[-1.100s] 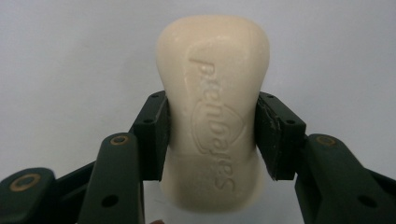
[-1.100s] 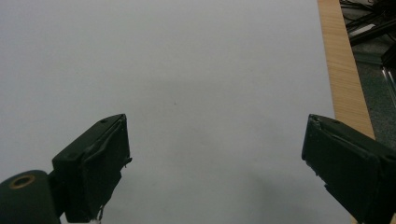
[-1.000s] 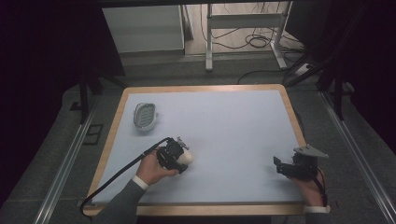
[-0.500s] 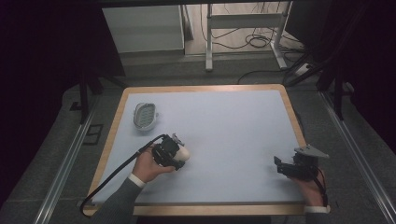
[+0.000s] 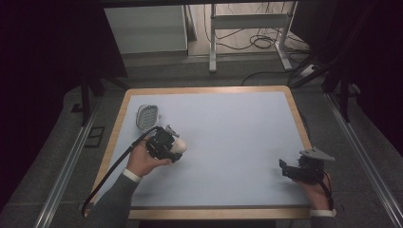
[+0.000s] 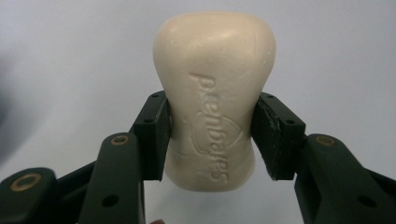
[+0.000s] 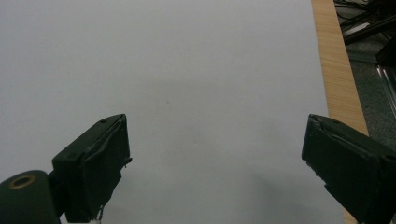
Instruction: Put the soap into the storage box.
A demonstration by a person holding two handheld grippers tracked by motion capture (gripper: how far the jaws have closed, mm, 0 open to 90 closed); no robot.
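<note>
A cream bar of soap (image 6: 215, 98) with embossed lettering is pinched at its waist between the two black jaws of my left gripper (image 6: 212, 135). In the high view that left gripper (image 5: 177, 147) is held above the left part of the table, with the soap (image 5: 180, 145) at its tip. A clear soap dish (image 5: 147, 116) lies at the far left of the table, a short way beyond the left gripper. My right gripper (image 5: 285, 169) rests near the front right corner, and its jaws (image 7: 215, 168) stand wide apart with nothing between them.
The table has a pale blue top (image 5: 228, 128) and a wooden rim (image 7: 336, 60). A black cable (image 5: 114, 166) trails from the left gripper off the front left edge. Metal rails flank the table and a stand with cables is behind it.
My left gripper has carried the soap up the table and leftward, closer to the soap dish. The right gripper has stayed where it was.
</note>
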